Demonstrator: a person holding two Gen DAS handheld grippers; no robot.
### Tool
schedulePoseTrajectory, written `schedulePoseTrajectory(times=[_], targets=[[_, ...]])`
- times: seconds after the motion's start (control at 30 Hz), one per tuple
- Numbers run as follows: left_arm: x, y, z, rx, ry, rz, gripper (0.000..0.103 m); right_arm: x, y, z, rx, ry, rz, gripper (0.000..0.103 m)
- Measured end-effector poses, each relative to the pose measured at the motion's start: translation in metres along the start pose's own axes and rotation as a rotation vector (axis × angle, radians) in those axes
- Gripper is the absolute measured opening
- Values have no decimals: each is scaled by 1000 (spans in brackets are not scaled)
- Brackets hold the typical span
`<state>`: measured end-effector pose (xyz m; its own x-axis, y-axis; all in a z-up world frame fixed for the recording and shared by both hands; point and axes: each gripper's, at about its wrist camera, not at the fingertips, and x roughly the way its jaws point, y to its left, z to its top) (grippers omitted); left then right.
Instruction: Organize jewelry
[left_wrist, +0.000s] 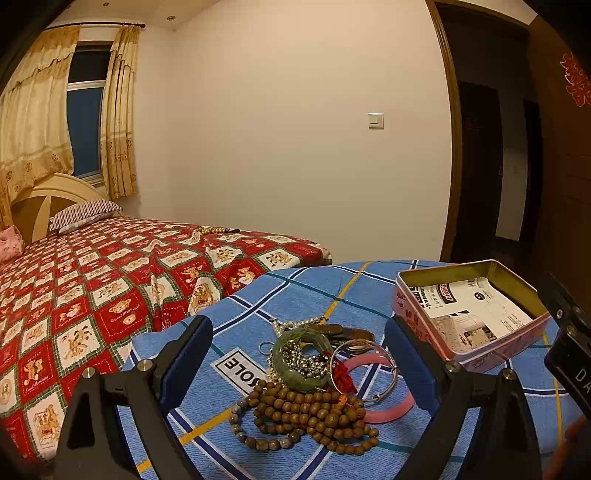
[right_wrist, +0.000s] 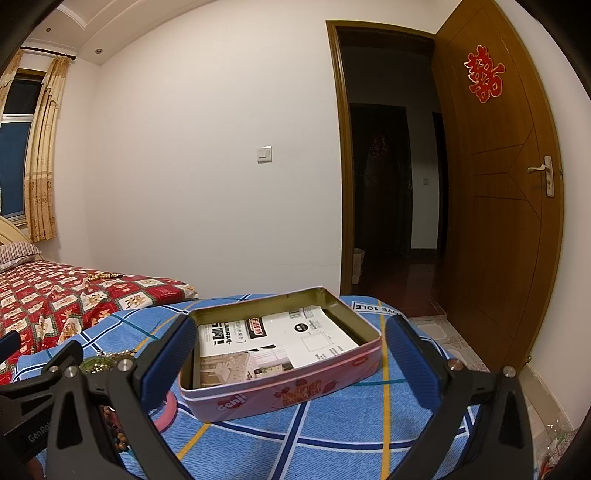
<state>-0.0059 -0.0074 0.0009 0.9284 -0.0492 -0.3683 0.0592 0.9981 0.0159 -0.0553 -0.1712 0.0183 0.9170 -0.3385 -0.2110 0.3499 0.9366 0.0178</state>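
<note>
Wooden prayer beads (left_wrist: 314, 417), light, limp and likely tangled with the stiff, slippery green bangle (left_wrist: 301, 356), look best pinched by a strand on the blue-checked surface (left_wrist: 258, 306), between the left tool's (left_wrist: 297, 363) parted fingers, while the right tool (right_wrist: 291, 363), also apart, straddles the pink tin (right_wrist: 280, 391).

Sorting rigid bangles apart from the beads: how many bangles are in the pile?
3: green bangle at the pile's centre, silver bangle right of it, pink bangle beneath the silver one. Beads may hide more.

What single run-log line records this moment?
stage: pre-grasp | left gripper: open, over jewelry pile | right gripper: open, facing pink tin | tin: holds paper only
</note>
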Motion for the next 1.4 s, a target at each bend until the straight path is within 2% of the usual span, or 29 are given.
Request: schedulePoseTrajectory(times=[1.4], targets=[[0,1,0,1,-4,0,94,1,-1,-2,2,0,-3,103]])
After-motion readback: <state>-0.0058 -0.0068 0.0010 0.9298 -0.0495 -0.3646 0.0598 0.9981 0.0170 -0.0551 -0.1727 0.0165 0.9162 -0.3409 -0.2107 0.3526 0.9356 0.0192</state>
